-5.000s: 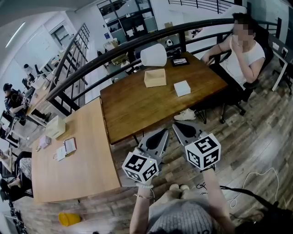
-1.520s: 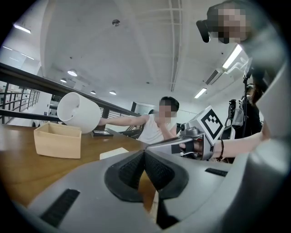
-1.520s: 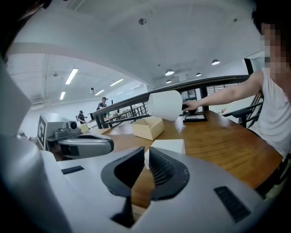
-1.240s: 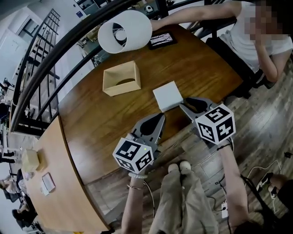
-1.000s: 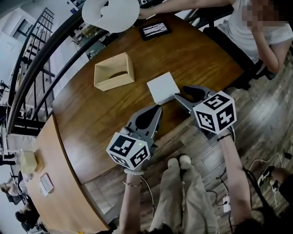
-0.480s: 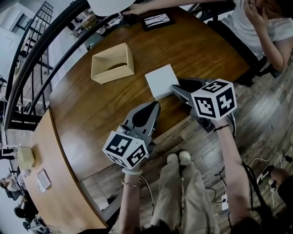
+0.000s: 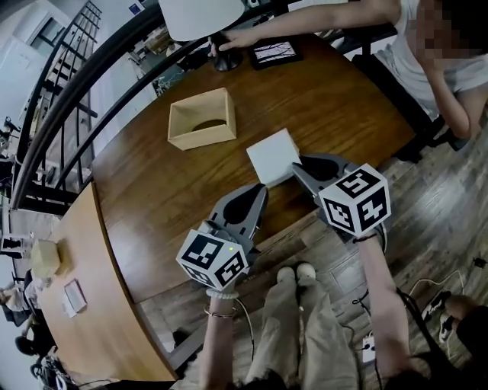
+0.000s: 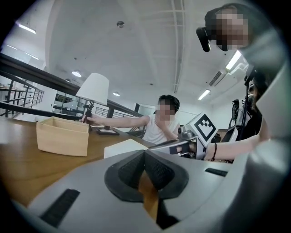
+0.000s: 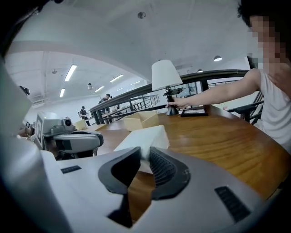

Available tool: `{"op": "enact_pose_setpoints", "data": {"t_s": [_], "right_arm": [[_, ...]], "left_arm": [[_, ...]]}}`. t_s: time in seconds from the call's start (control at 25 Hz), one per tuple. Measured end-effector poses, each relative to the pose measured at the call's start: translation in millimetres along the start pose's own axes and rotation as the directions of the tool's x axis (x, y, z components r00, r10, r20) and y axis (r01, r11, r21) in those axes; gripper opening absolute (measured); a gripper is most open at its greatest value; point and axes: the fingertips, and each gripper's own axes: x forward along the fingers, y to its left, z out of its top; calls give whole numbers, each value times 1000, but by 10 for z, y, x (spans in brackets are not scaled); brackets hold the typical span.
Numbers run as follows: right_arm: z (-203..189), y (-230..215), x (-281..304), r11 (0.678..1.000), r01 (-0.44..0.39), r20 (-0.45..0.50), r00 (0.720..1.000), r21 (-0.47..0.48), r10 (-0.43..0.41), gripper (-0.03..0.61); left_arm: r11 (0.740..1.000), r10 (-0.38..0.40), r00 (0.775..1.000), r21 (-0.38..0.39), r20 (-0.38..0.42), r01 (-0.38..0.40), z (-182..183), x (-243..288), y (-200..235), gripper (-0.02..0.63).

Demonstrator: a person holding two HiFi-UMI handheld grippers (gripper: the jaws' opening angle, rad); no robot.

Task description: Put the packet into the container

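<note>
A flat white packet (image 7: 272, 156) lies on the brown table (image 7: 152, 206), nearer to me than the open wooden container (image 7: 200, 135). My right gripper (image 7: 293, 166) is at the packet's near right corner. Its jaws have just been closing, and in the right gripper view the packet (image 9: 143, 136) sits pinched between the pads at my right gripper (image 9: 144, 152). To the left my left gripper (image 7: 263, 189) hovers over the table's near edge, shut and empty, with its pads meeting (image 8: 144, 154). The container (image 9: 141, 120) stands beyond the packet.
A white-shaded lamp (image 7: 202, 15) and a black framed tablet (image 7: 274, 52) stand at the table's far side. A seated person (image 7: 427, 68) reaches an arm to the lamp's base. A lighter table (image 7: 61, 305) adjoins on the left, and a dark railing (image 7: 84, 84) runs behind.
The head view has shifted slightly. Both grippers stay about where they were, the right one's tips still at the packet's near corner.
</note>
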Motion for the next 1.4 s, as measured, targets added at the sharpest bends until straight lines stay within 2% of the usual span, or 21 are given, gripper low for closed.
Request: {"op": "enact_pose_setpoints", "data": {"t_s": [0.52,0.88,1.4], "right_arm": [[470,263,-377,999,-35,91,995,22,33,74],[822,445,-525,998,-69,153,986,0,69,74],[1208,455,-398,993,-117,205,972,-5,115,74]], "left_arm": [[997,76,996,-19,48,-75,401,-310,-13,5],[990,144,980,-29,137,-141,735,-535,-5,5],[975,223,957,-44,184,-218,999,-663,298,6]]}}
